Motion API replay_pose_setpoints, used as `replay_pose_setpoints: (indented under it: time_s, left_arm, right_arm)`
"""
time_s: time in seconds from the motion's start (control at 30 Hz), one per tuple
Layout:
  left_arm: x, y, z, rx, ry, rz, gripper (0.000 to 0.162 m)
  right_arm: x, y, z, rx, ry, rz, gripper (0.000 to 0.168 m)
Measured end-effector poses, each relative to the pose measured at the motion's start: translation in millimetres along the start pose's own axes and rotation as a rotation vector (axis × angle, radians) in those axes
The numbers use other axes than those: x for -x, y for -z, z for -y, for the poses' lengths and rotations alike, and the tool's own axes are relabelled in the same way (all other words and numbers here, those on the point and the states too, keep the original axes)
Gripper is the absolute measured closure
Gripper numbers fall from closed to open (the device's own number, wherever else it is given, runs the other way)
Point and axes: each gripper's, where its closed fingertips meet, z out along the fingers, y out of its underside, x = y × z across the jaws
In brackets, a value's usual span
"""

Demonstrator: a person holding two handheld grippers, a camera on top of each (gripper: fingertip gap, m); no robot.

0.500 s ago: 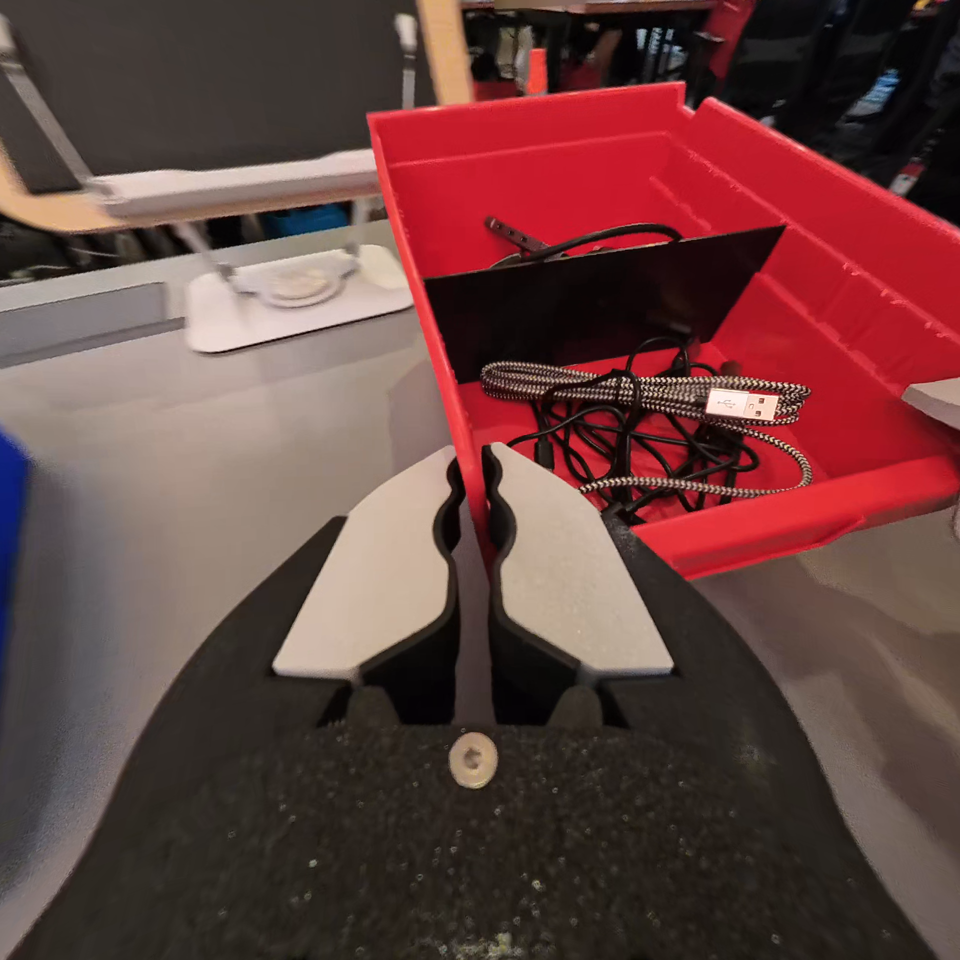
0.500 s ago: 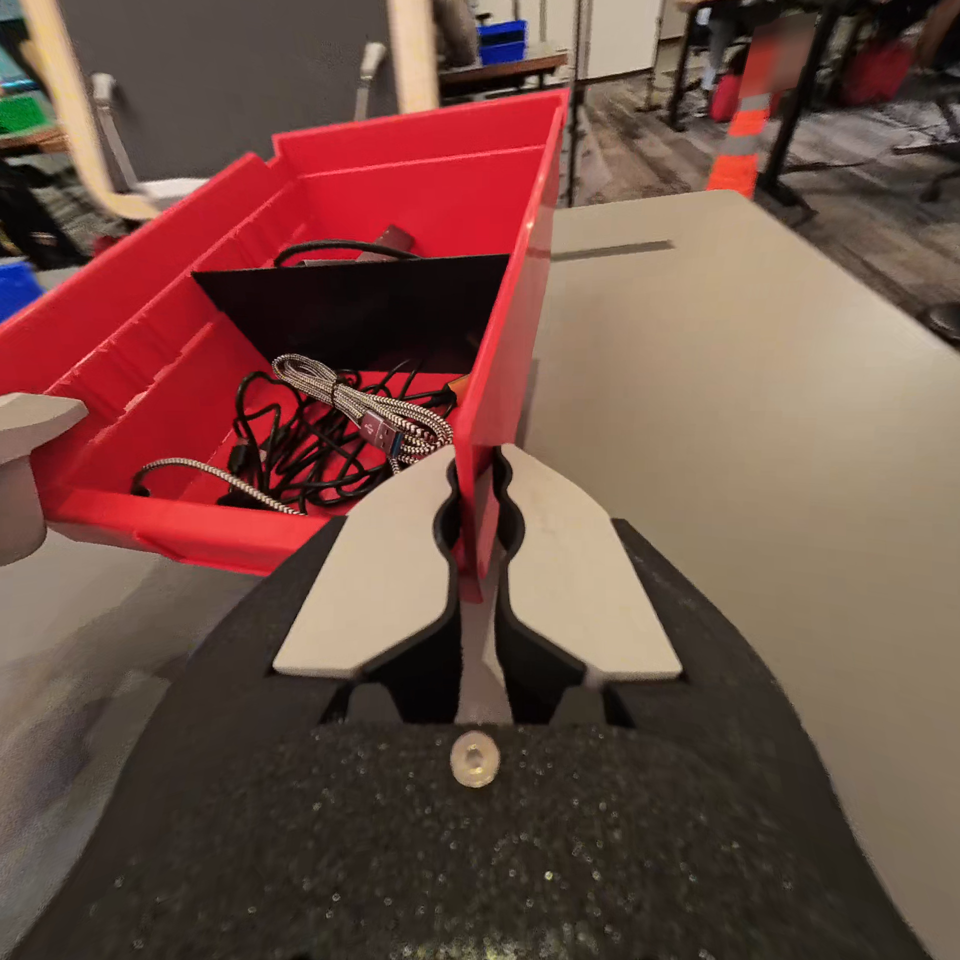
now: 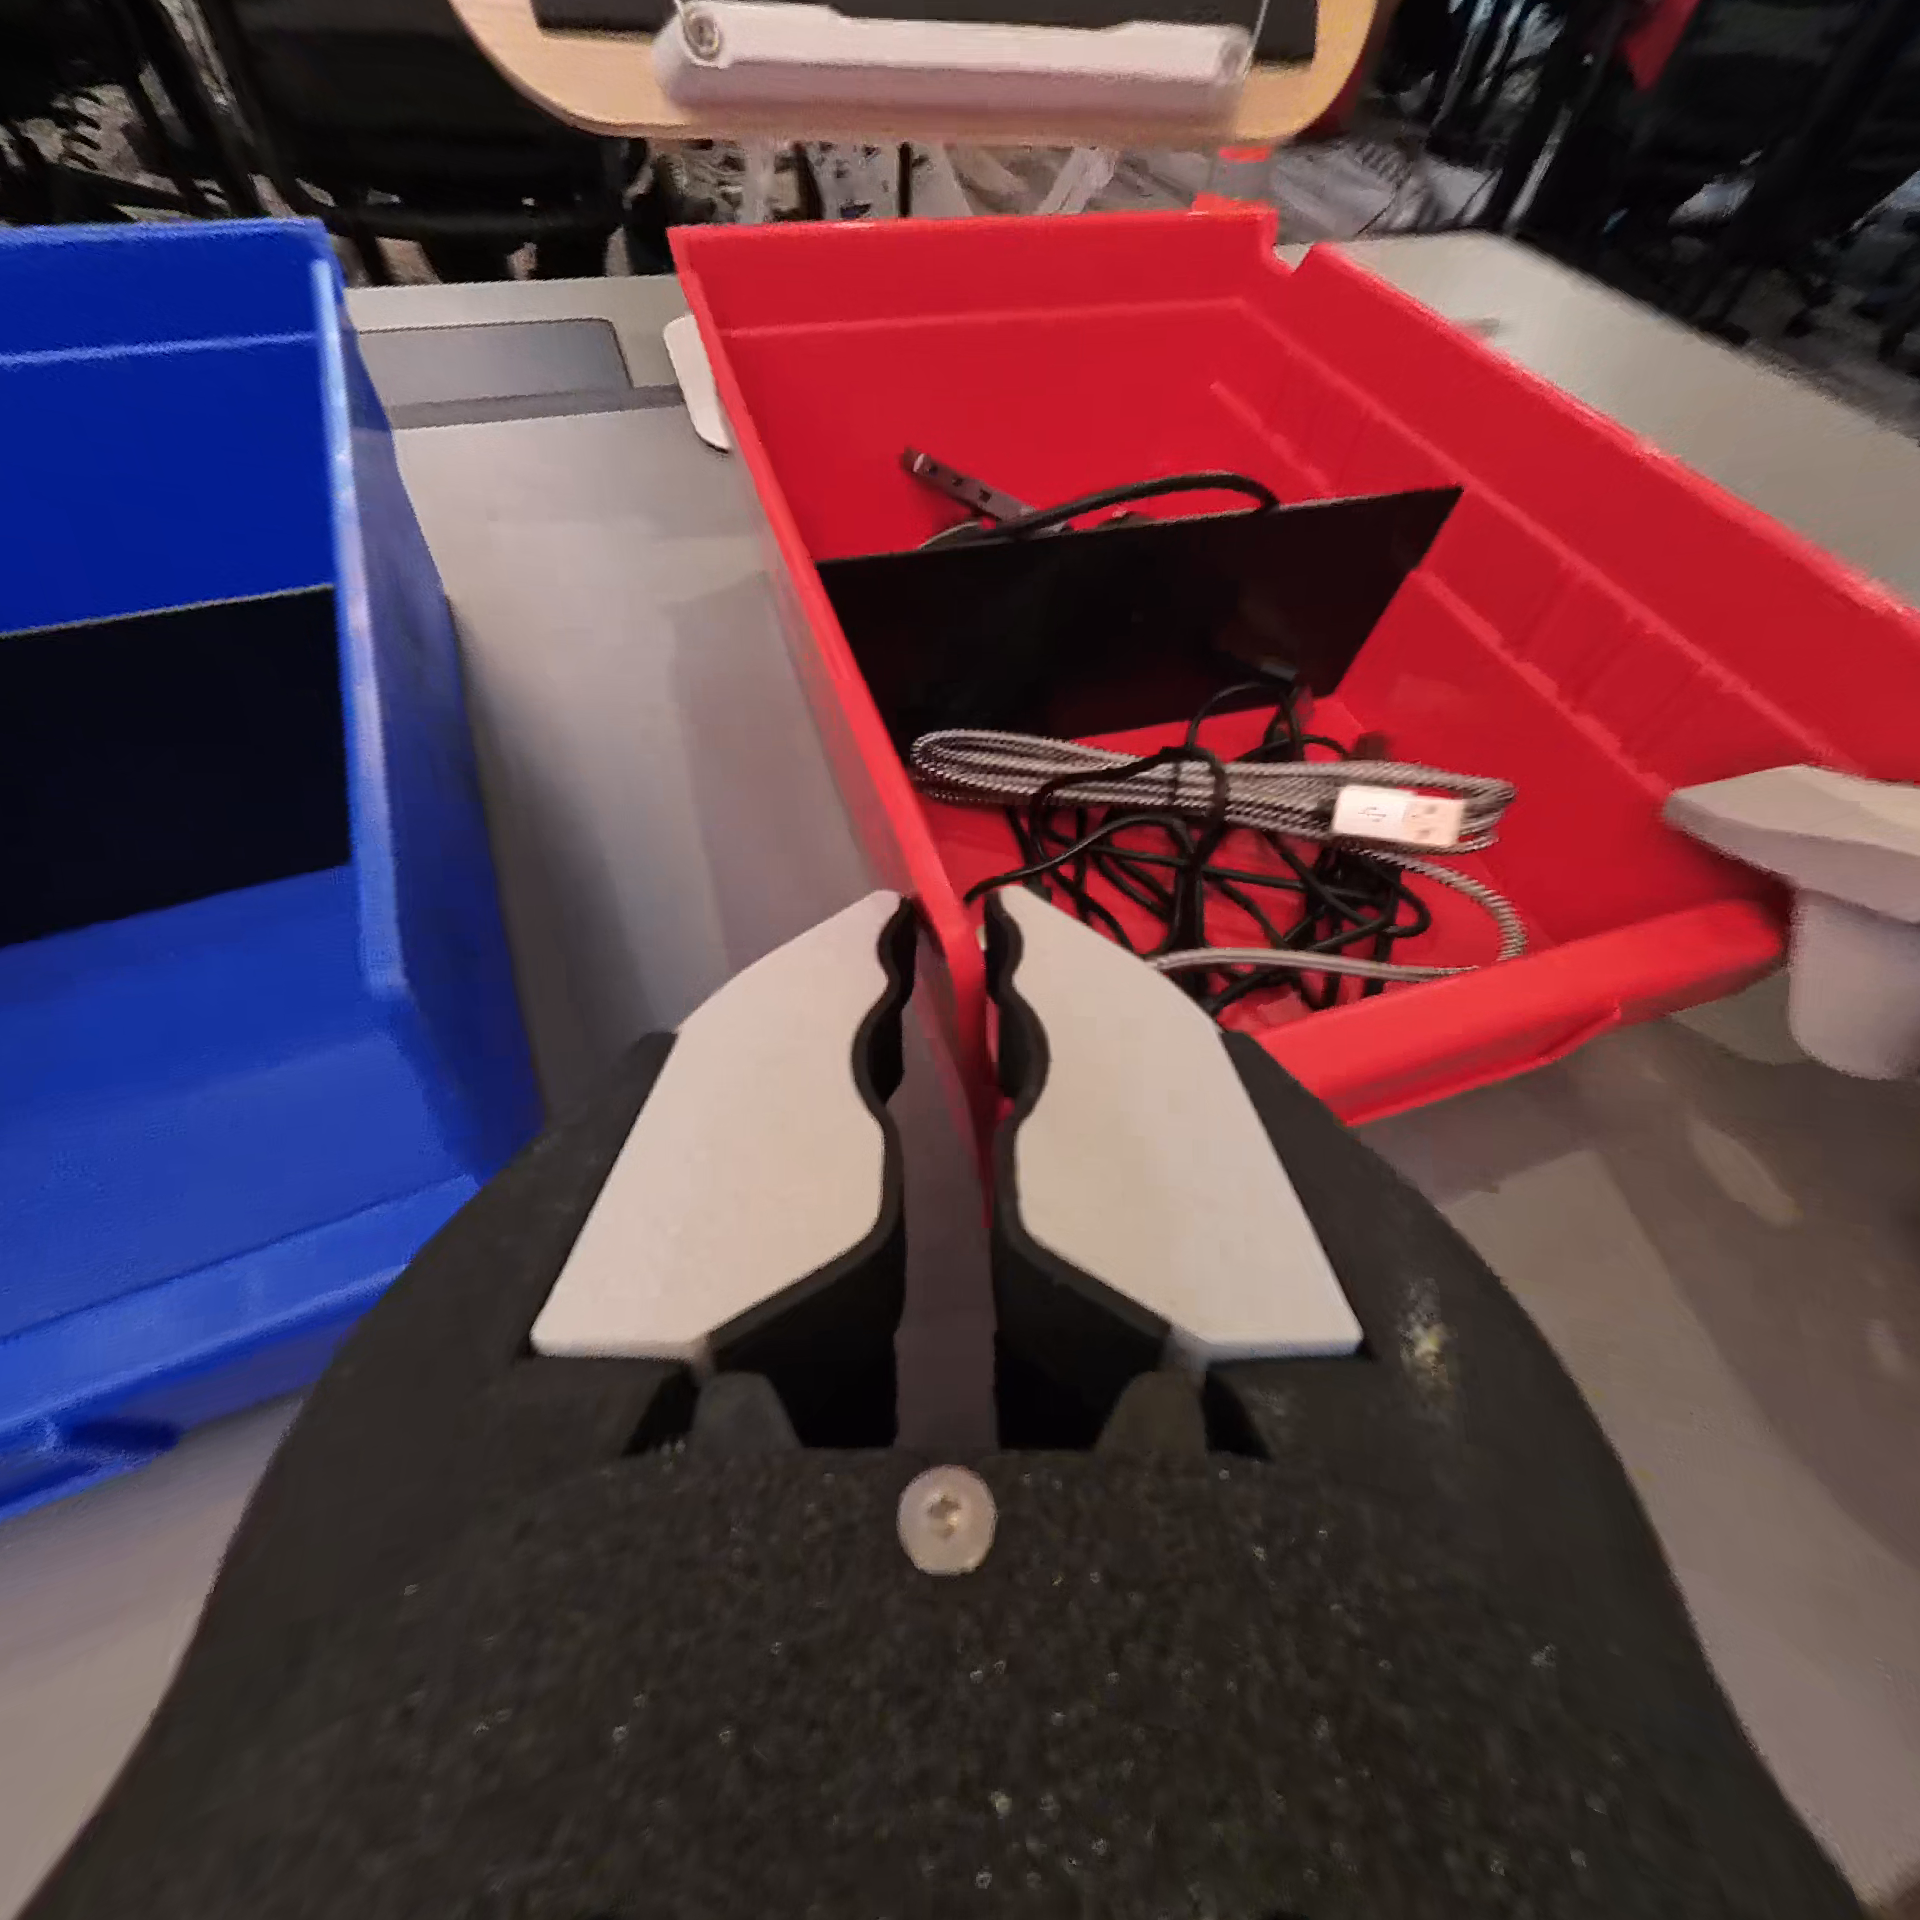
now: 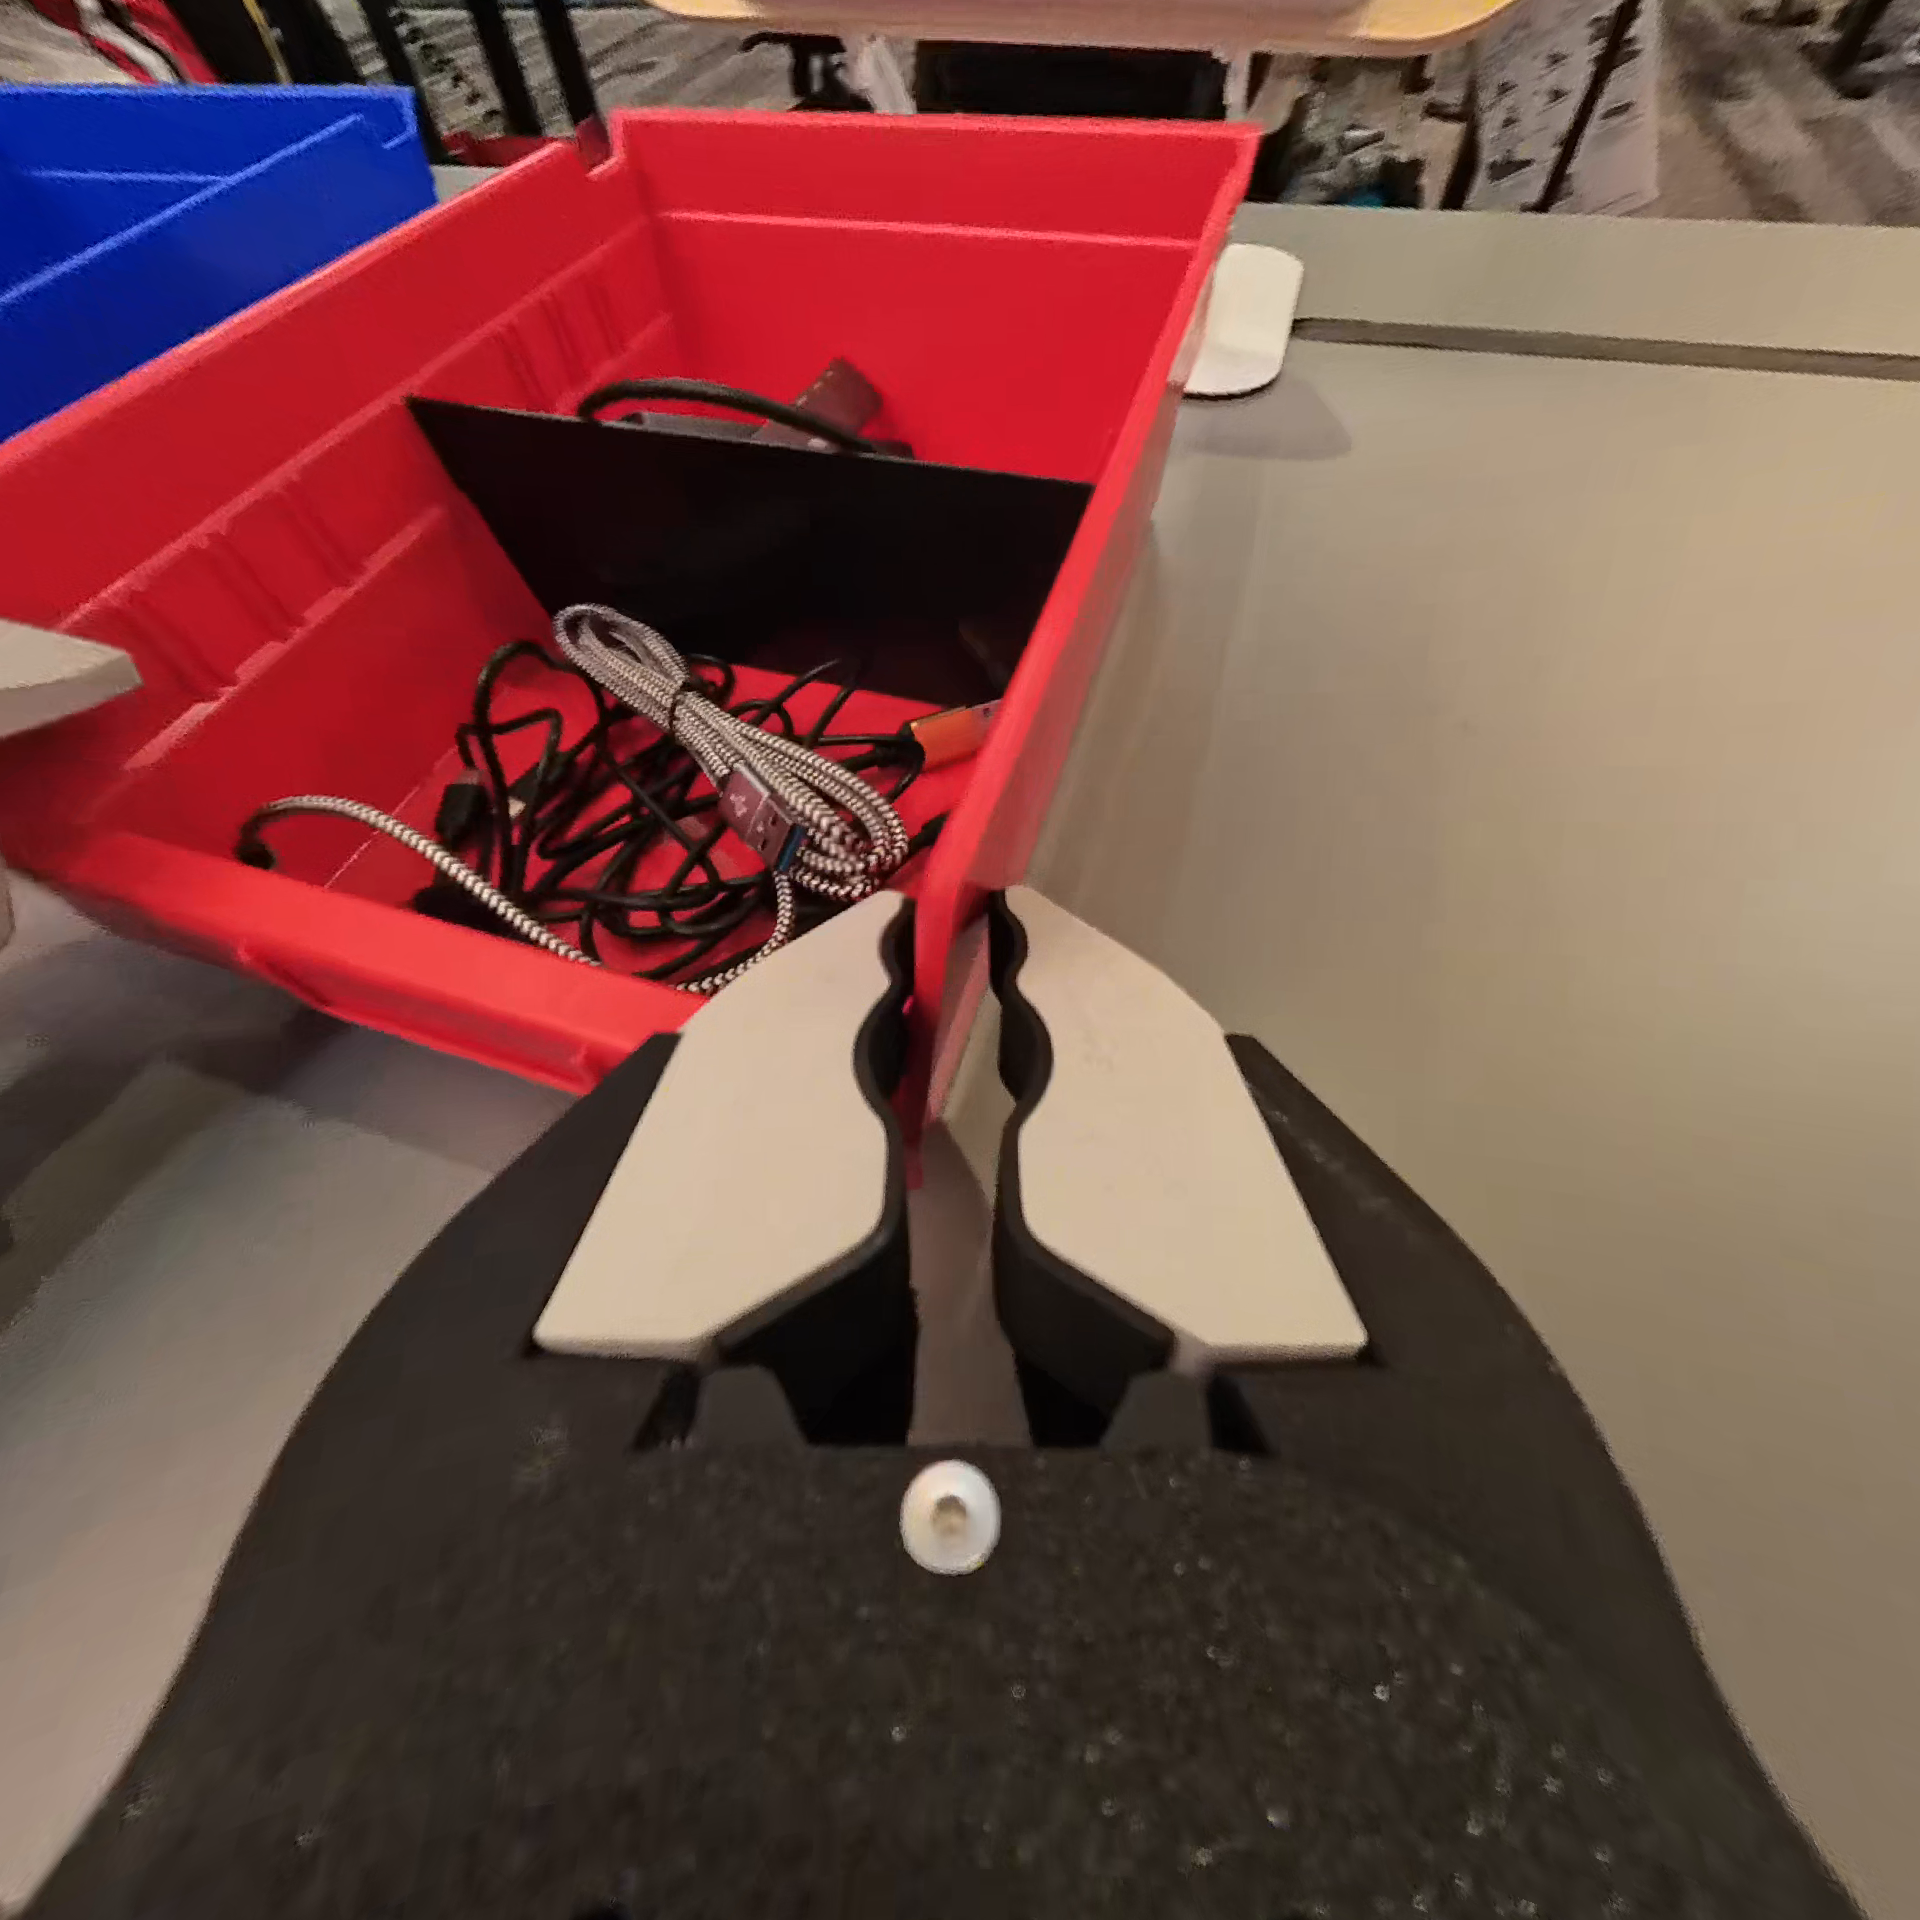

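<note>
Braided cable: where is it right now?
In the red bin's front compartment, before the black divider: the braided cable lies on tangled black cables, between both grippers in both views.

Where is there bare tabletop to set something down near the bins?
Widest bare stretch: grey table right of the red bin, past the right gripper. A narrow strip runs between blue bin and red bin, by the left gripper. The red bin's front section is crowded with cables.
</note>
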Motion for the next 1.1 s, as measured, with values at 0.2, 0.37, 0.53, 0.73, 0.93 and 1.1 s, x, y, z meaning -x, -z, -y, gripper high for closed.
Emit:
replay_pose_setpoints:
  time_s: [0.2,0.37,0.53,0.73,0.93,1.1]
  left_arm:
    - [41,80,31,-0.155,0.179,-0.047,0.128]
    - [183,138,2,-0.010,0.136,0.300,0.125]
    - [256,134,-4,-0.029,0.165,0.303,0.120]
    - [273,88,-3,-0.003,0.143,0.191,0.127]
    - [272,95,-11,-0.004,0.123,0.264,0.157]
    - [244,138,-31,-0.002,0.173,0.331,0.156]
  right_arm:
    - [-4,38,19,-0.028,0.054,0.081,0.149]
    - [1,61,35,-0.058,0.187,0.020,0.159]
    - [58,52,45,-0.088,0.290,0.130,0.160]
    - [153,37,39,-0.063,0.239,0.363,0.158]
    - [230,25,15,0.026,0.184,0.538,0.150]
    - [259,9,14,0.016,0.230,0.542,0.120]
